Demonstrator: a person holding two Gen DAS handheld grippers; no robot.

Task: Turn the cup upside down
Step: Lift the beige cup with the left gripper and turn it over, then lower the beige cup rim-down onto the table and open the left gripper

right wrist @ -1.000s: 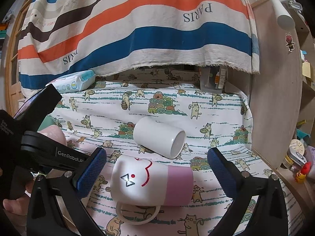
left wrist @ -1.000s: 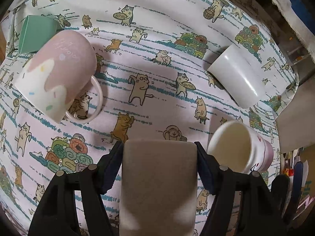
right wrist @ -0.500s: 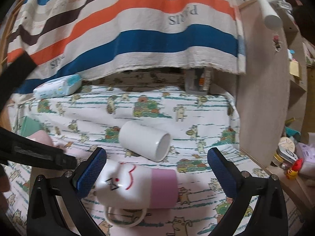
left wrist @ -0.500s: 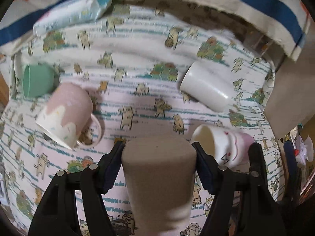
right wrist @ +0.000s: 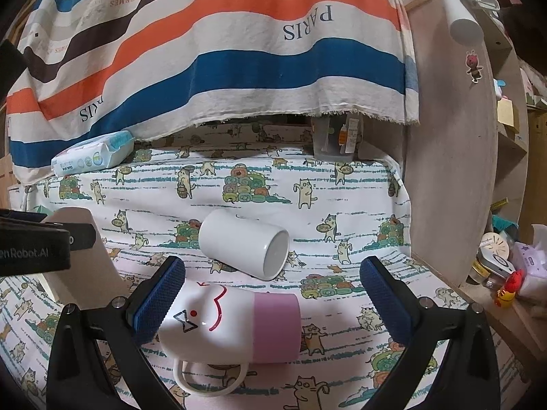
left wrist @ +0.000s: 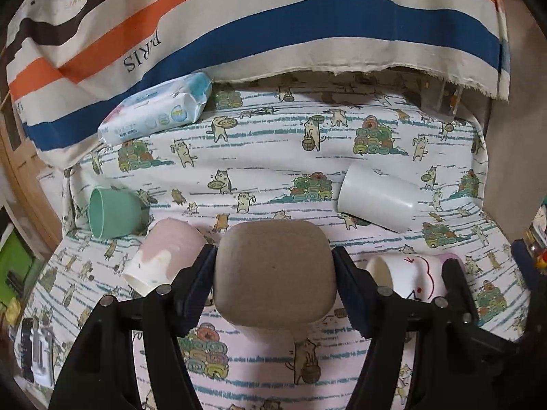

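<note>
My left gripper [left wrist: 273, 270] is shut on a beige cup [left wrist: 273, 273], held with its flat base facing the camera above the cat-print cloth [left wrist: 273, 157]. The beige cup also shows in the right wrist view [right wrist: 85, 256] at the left, clamped by the left gripper. My right gripper [right wrist: 271, 294] is open, its jaws on either side of a white-and-pink mug [right wrist: 232, 324] that lies on its side with its handle toward me. That mug also shows in the left wrist view [left wrist: 410, 276].
A white cup [left wrist: 376, 201] [right wrist: 242, 247], a pink mug [left wrist: 160, 259] and a green cup [left wrist: 112, 215] lie on their sides. A wipes pack [left wrist: 157, 109] lies at the back left. A striped cloth [right wrist: 222, 44] hangs behind. A wooden shelf [right wrist: 454, 171] stands right.
My left gripper has tilted up with the beige cup, from looking down at the table to looking forward, so the cup's base now faces the camera. The right gripper has barely moved.
</note>
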